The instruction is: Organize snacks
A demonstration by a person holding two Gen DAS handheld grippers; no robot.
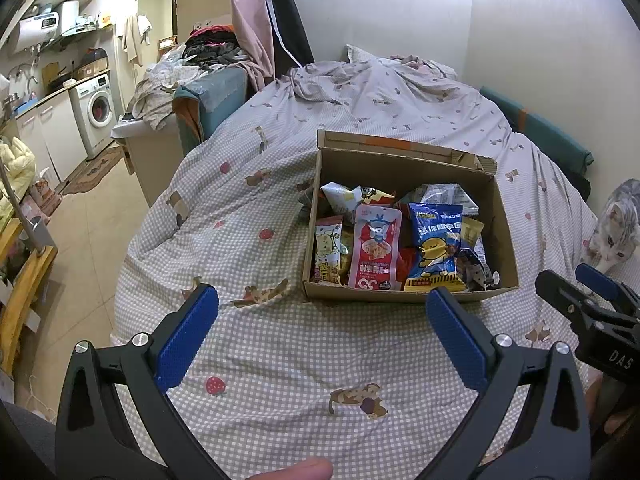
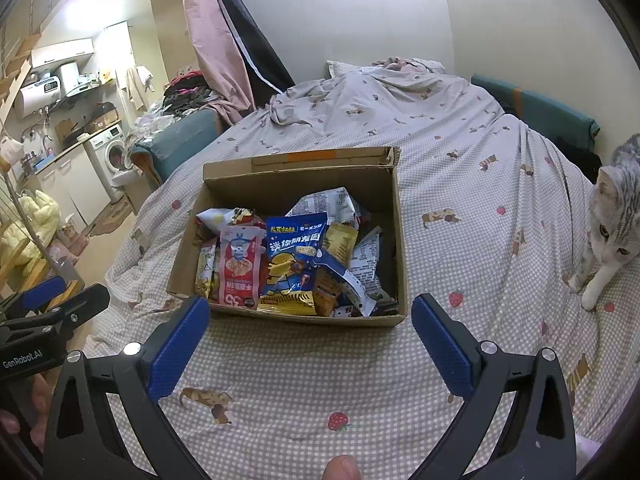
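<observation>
An open cardboard box (image 1: 505, 240) sits on the checked bedspread and also shows in the right wrist view (image 2: 400, 240). It holds several snack packets, among them a red-and-white pouch (image 1: 376, 252) (image 2: 239, 266) and a blue bag with a yellow cartoon (image 1: 436, 246) (image 2: 294, 258). My left gripper (image 1: 322, 312) is open and empty, just short of the box's near wall. My right gripper (image 2: 310, 320) is open and empty, also just before the near wall. Each gripper shows at the edge of the other's view: the right one (image 1: 584, 296), the left one (image 2: 52, 300).
A grey-and-white cat (image 2: 612, 220) (image 1: 614, 228) sits on the bed right of the box. The bedspread (image 1: 280, 360) drops off at the left to a tiled floor (image 1: 88, 232). A washing machine (image 1: 98, 110) and cabinets stand far left.
</observation>
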